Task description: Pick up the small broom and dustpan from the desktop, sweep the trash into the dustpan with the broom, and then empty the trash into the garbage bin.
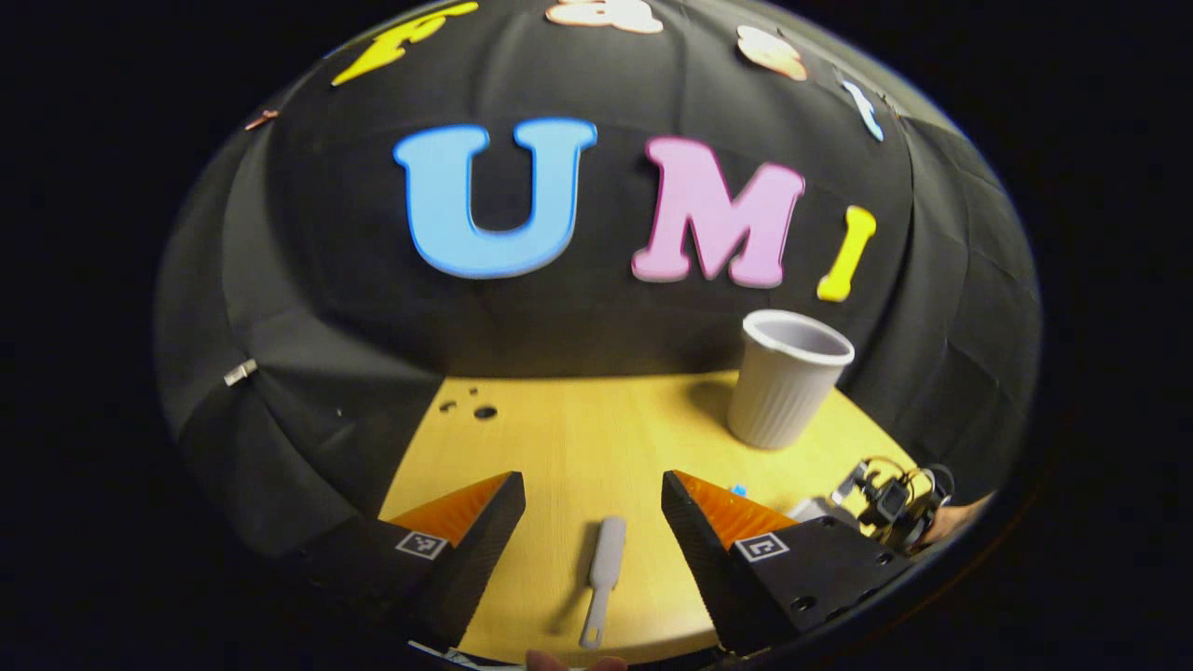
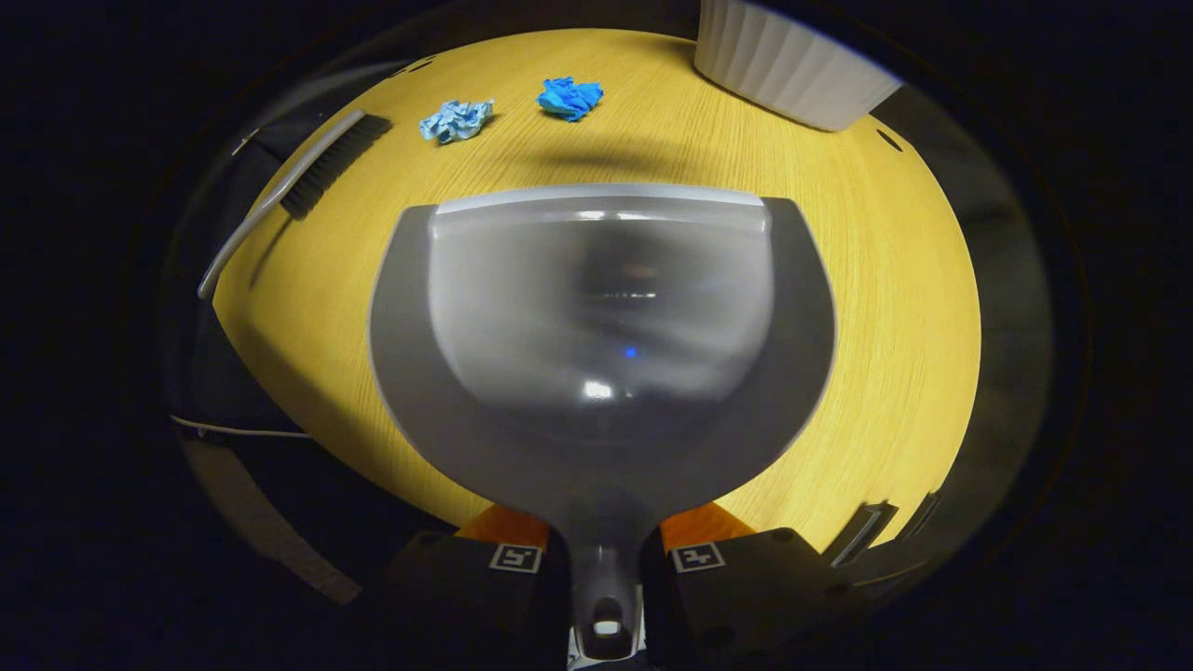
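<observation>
The right gripper (image 2: pixel 604 559) has both fingers pressed on the handle of the grey dustpan (image 2: pixel 601 326), whose open mouth faces away across the yellow desktop (image 2: pixel 895 308). Beyond its front edge lie two crumpled blue paper scraps (image 2: pixel 456 119) (image 2: pixel 569 97). The small broom (image 2: pixel 298 182) lies at the left edge, the white ribbed bin (image 2: pixel 788 61) at top right

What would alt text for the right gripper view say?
The right gripper grips a grey dustpan by its handle over a yellow table. Beyond lie two blue paper scraps, a small broom and a white ribbed bin.
</observation>
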The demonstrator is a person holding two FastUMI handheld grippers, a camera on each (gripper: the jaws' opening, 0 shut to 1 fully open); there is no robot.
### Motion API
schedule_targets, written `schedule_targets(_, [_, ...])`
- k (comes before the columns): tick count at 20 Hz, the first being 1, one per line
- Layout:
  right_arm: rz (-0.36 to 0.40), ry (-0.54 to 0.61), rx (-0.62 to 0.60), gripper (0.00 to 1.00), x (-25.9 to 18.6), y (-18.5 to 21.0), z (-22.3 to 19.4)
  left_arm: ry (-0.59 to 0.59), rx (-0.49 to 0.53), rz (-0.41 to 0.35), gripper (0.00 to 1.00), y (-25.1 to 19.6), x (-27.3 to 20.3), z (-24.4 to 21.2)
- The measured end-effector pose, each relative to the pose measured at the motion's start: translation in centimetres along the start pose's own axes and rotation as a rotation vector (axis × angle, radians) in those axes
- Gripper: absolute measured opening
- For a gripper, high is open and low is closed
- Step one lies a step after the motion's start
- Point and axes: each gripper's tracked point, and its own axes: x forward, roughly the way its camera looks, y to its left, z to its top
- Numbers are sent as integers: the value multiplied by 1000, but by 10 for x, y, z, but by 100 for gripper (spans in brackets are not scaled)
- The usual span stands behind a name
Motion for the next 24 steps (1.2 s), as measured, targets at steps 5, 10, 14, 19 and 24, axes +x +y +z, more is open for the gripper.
schedule_targets(5, [-1,-16,0,35,2,0,0,471,53,-128,95,-18,31,-124])
schedule_targets(10, [2,1,1,35,3,-1,-1,699,117,-93,93,-14,72,-199])
schedule_targets(14, [-8,-7,13,35,4,-1,-2,774,116,-79,88,-11,93,-223])
schedule_targets(19, [-7,-12,19,35,6,-1,-1,831,139,-63,88,-7,105,-240])
schedule_targets(24, [-8,-7,21,35,5,-1,-1,863,148,-42,86,-2,108,-253])
